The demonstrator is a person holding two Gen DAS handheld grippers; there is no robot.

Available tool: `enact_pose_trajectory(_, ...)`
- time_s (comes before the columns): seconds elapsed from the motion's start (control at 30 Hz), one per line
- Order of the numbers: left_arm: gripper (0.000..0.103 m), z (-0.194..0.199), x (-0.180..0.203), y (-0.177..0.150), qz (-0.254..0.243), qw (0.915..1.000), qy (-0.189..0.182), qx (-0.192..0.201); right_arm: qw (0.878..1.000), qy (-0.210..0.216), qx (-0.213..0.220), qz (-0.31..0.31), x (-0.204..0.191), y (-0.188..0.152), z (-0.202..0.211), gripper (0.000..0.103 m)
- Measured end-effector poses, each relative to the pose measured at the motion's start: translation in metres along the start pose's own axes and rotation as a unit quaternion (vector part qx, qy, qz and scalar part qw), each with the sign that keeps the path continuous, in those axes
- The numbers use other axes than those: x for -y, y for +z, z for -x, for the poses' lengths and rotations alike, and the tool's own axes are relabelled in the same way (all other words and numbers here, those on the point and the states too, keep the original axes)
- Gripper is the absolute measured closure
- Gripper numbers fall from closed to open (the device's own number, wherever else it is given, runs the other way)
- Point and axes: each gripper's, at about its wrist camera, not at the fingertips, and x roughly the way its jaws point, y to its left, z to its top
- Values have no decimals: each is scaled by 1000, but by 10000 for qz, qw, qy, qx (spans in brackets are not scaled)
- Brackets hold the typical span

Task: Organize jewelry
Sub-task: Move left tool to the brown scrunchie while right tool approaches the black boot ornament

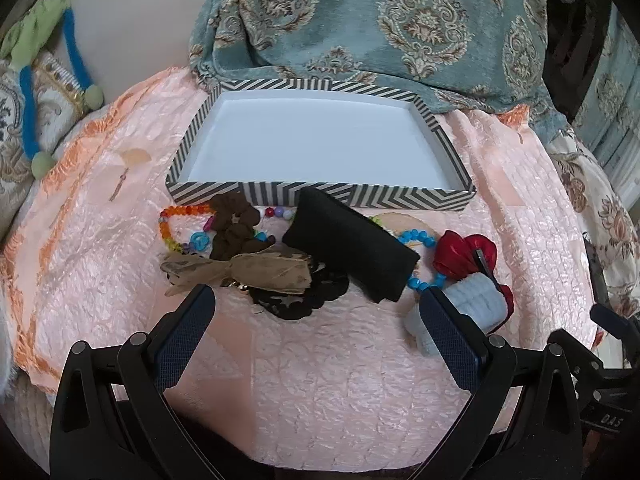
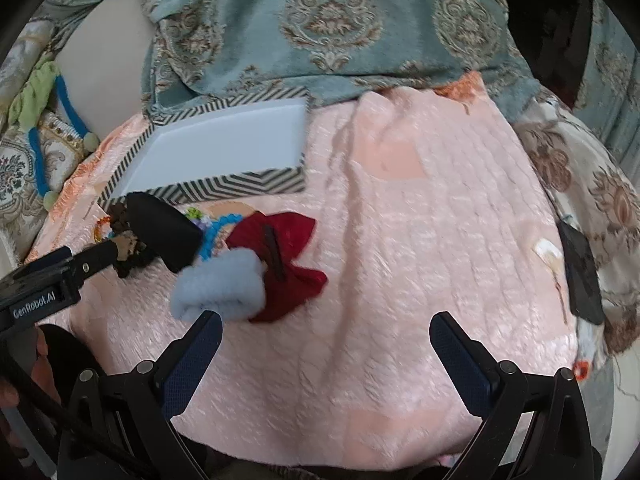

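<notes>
An empty striped box (image 1: 452,196) with a white inside stands at the back of the pink cloth; it also shows in the right wrist view (image 2: 240,184). In front of it lie a colourful bead necklace (image 1: 166,232), a brown scrunchie (image 1: 234,228), a tan bow (image 1: 248,270), a black lace piece (image 1: 304,300), a black pouch (image 1: 352,244), a blue bead bracelet (image 1: 420,238), a red bow clip (image 1: 464,254) and a light blue fuzzy band (image 1: 476,300). My left gripper (image 1: 316,300) is open just before the pile. My right gripper (image 2: 326,324) is open, right of the blue band (image 2: 220,284) and red bow (image 2: 288,256).
A teal patterned blanket (image 1: 400,20) lies behind the box. A green and blue fabric cord (image 1: 76,52) lies at the far left. A dark flat object (image 2: 580,272) and a small pale item (image 2: 550,252) lie at the cloth's right edge.
</notes>
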Motion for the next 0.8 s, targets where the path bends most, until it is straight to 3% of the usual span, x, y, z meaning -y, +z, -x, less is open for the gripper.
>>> enact_pose_trajectory(0.43, 0, 5, 27, -6, -227, 9997, -73, -50, 9998, 53, 80, -181, 16, -8, 25, 0)
enact_pose_trajectory(0.8, 0, -2, 12, -7, 17, 9998, 4, -185, 10000, 86, 18, 44, 3, -4, 19, 0)
